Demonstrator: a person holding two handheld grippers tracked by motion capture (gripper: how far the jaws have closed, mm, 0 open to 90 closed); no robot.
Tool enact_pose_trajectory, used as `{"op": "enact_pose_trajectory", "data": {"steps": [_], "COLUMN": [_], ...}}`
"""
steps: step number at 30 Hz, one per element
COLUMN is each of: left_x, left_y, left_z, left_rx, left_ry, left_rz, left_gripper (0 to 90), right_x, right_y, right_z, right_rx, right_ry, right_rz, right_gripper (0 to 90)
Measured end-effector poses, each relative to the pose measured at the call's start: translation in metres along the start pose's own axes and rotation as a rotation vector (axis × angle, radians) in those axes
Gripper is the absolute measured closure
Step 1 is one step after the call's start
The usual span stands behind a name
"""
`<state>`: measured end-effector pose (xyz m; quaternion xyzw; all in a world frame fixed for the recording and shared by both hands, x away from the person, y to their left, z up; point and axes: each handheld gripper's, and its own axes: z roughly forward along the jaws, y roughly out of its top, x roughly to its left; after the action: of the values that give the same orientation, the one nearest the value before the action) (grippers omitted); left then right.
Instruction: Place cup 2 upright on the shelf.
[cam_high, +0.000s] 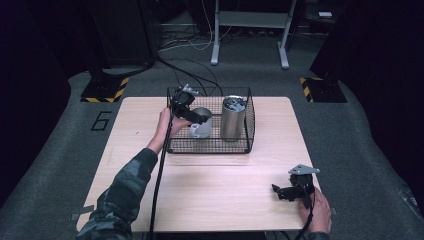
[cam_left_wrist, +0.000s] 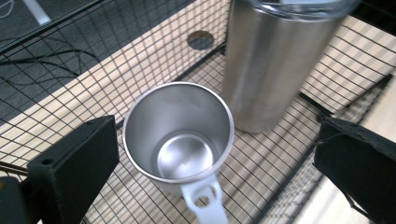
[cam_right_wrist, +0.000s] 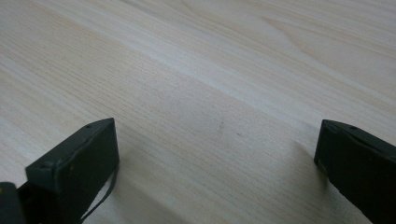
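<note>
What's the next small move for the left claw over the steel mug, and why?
Probably lower the left claw straight down so its jaws straddle the steel mug, then close. The jaws stand wide open either side of the mug's rim, the mug sits upright in the wire basket, and the tall steel tumbler beside it stands close.

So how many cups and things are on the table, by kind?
Mug: 1
Tumbler: 1
Basket: 1
Grippers, left and right: 2
Total: 5
</note>
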<state>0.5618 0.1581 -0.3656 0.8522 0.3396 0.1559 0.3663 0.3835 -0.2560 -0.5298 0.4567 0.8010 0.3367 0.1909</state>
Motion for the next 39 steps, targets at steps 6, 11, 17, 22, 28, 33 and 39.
{"op": "enact_pose_trajectory", "data": {"steps": [6, 11, 17, 22, 28, 33, 39], "left_x": [-0.011, -0.018, -0.026, -0.031, -0.036, -0.039, -0.040], "left_y": [-0.008, -0.019, -0.035, -0.050, -0.068, -0.084, -0.109], "left_z": [-0.018, -0.034, -0.054, -0.067, -0.083, -0.096, -0.106], "left_rx": [-0.003, -0.009, -0.027, -0.036, -0.045, -0.052, -0.037], "left_ry": [-0.003, -0.011, -0.016, 0.005, 0.024, 0.049, 0.069], "left_rz": [0.039, 0.055, 0.065, 0.095, 0.102, 0.110, 0.086], "left_gripper": [0.2, 0.1, 0.1, 0.1, 0.1, 0.1, 0.1], "right_x": [0.000, 0.000, 0.000, 0.000, 0.000, 0.000, 0.000], "right_y": [0.000, 0.000, 0.000, 0.000, 0.000, 0.000, 0.000], "right_z": [0.000, 0.000, 0.000, 0.000, 0.000, 0.000, 0.000], "right_rx": [0.000, 0.000, 0.000, 0.000, 0.000, 0.000, 0.001], "right_ry": [0.000, 0.000, 0.000, -0.001, 0.000, 0.000, 0.000], "right_rz": [0.000, 0.000, -0.001, -0.001, 0.000, 0.000, 0.000], "right_gripper": [0.0, 0.0, 0.0, 0.0, 0.0, 0.0, 0.0]}}
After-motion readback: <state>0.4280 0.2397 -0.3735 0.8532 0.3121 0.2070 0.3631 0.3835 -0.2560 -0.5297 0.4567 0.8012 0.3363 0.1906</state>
